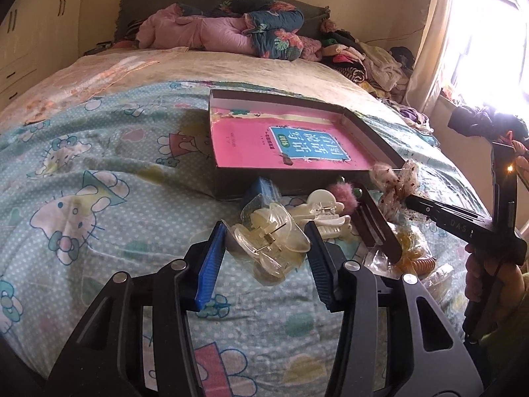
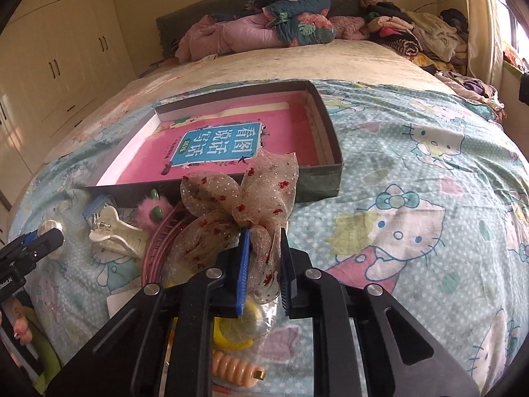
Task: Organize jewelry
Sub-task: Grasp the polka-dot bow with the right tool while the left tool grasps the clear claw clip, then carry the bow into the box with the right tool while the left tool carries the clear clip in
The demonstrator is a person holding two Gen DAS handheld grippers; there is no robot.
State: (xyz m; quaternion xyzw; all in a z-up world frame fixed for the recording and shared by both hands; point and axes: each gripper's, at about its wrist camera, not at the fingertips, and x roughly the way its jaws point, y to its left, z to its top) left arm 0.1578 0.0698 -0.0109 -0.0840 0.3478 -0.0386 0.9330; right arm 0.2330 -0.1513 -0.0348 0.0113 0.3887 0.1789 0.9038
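My left gripper (image 1: 264, 236) is shut on a clear plastic hair claw (image 1: 269, 240) and holds it just above the bedspread. My right gripper (image 2: 264, 236) is shut on a sheer beige ribbon bow with red specks (image 2: 238, 201), lifted near the box's front edge; the bow also shows in the left wrist view (image 1: 395, 182). A shallow dark box (image 2: 325, 178) holds a pink book (image 2: 211, 152); it shows in the left wrist view too (image 1: 228, 185). In front of it lie a white hair claw (image 2: 115, 235), a pink pom-pom (image 2: 150, 215) and a pink comb (image 2: 155, 251).
The Hello Kitty bedspread (image 2: 413, 215) covers the bed. Yellow and orange hair ties (image 2: 238, 364) lie under my right gripper. A blue item (image 1: 261, 192) sits by the box. Folded quilts (image 1: 231, 33) and a clothes pile (image 1: 363, 59) lie at the bed's head.
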